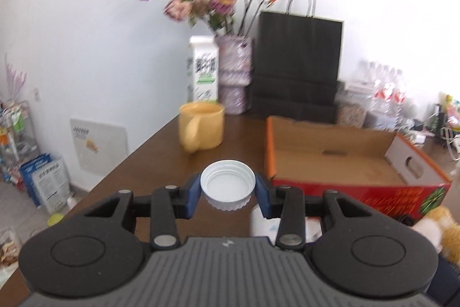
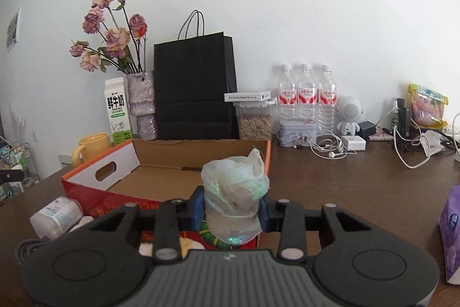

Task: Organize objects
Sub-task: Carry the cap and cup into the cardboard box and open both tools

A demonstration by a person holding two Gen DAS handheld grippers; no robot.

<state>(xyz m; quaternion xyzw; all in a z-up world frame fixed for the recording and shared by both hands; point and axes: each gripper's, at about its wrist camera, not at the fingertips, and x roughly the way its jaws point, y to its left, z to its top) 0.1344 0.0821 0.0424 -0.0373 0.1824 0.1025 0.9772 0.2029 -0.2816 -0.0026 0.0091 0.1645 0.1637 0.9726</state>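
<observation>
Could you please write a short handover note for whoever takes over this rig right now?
Left hand-held gripper: shut on a white lid, held open side up above the table.
Right hand-held gripper: shut on a crumpled clear wrapper, just in front of the box.
Box: open cardboard tray on the table, inside looks empty from both views.
Done: both items picked up.
Left: probably drop lid and wrapper into the box, then see to the small white bottle lying beside it, left of the box in the right wrist view.
</observation>
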